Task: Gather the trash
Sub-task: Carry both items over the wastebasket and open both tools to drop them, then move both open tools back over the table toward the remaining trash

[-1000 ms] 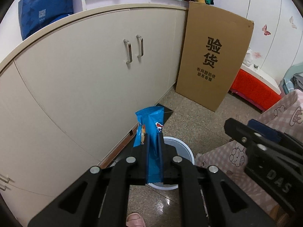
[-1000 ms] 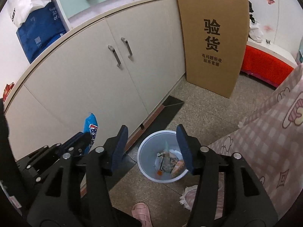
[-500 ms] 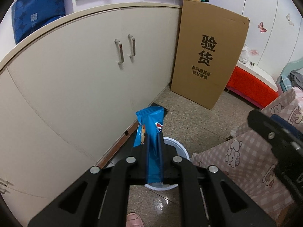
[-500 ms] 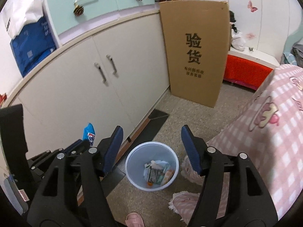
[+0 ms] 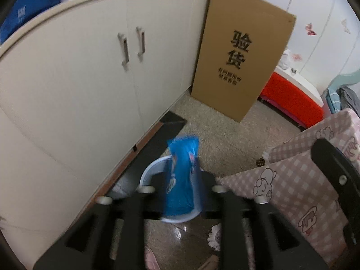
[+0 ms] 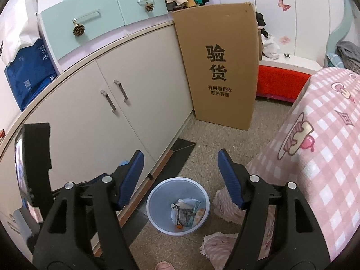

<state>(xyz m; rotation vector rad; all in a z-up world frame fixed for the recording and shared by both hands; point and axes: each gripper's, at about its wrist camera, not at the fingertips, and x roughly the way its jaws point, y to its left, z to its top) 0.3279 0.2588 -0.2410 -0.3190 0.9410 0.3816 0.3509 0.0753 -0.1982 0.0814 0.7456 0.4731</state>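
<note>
Since a second ago the left gripper has parted: its jaws are opening, and the blue wrapper that was clamped upright between them is now blurred and loose in the gap, pads no longer pressing it. Its long axis runs roughly vertical, top edge up and slightly toward the cabinet, lower end over the white trash bin. Right gripper is also opening, wide apart, nothing between its blue pads, hanging above the bin, which holds mixed scraps.
</note>
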